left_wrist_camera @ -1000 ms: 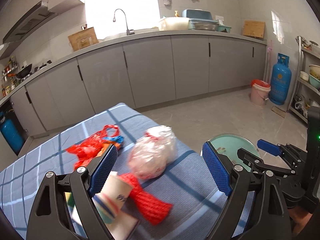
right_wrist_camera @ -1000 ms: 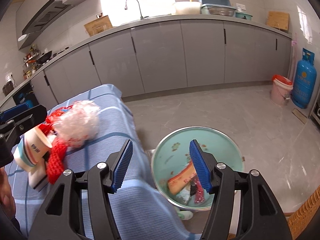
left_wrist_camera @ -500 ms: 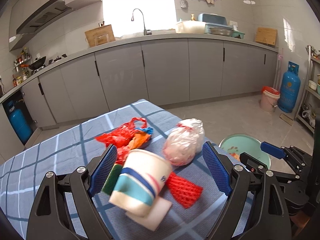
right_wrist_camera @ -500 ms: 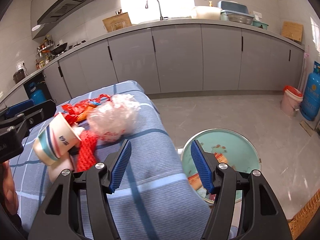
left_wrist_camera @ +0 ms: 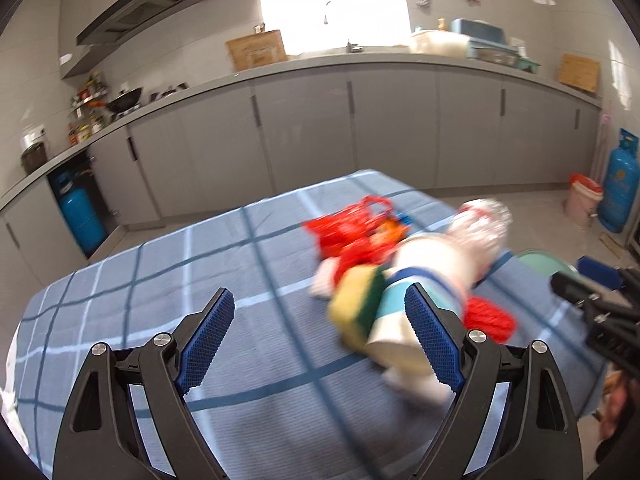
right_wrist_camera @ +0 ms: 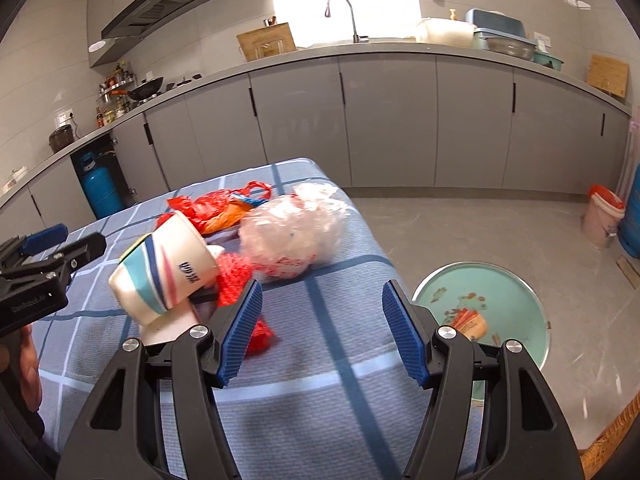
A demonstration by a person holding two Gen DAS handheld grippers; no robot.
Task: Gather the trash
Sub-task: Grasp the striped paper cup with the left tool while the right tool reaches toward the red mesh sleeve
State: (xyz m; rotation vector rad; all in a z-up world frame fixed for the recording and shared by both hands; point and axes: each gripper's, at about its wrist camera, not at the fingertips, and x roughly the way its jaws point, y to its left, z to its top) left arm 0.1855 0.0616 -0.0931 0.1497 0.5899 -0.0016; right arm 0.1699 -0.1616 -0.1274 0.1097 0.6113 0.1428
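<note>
A pile of trash lies on the blue checked tablecloth (right_wrist_camera: 304,380): a striped paper cup (right_wrist_camera: 164,268) on its side, a red net (right_wrist_camera: 240,276), a clear plastic bag (right_wrist_camera: 294,236) and a red plastic bag (right_wrist_camera: 212,208). In the left wrist view, blurred, the cup (left_wrist_camera: 416,300) lies beside a yellow-green sponge (left_wrist_camera: 356,304). My left gripper (left_wrist_camera: 320,340) is open and empty, left of the pile. My right gripper (right_wrist_camera: 320,332) is open and empty over the cloth in front of the pile. A green bin (right_wrist_camera: 516,288) with trash stands on the floor to the right.
Grey kitchen cabinets (right_wrist_camera: 380,128) run along the back wall. A blue gas cylinder (left_wrist_camera: 618,192) and a pink bucket (right_wrist_camera: 604,216) stand at the far right. The table edge drops off towards the bin. A wicker edge (right_wrist_camera: 612,436) shows at the bottom right.
The left gripper has swung left, so the trash pile now lies to its right instead of between its fingers. The right gripper has moved up and left over the table, away from the bin.
</note>
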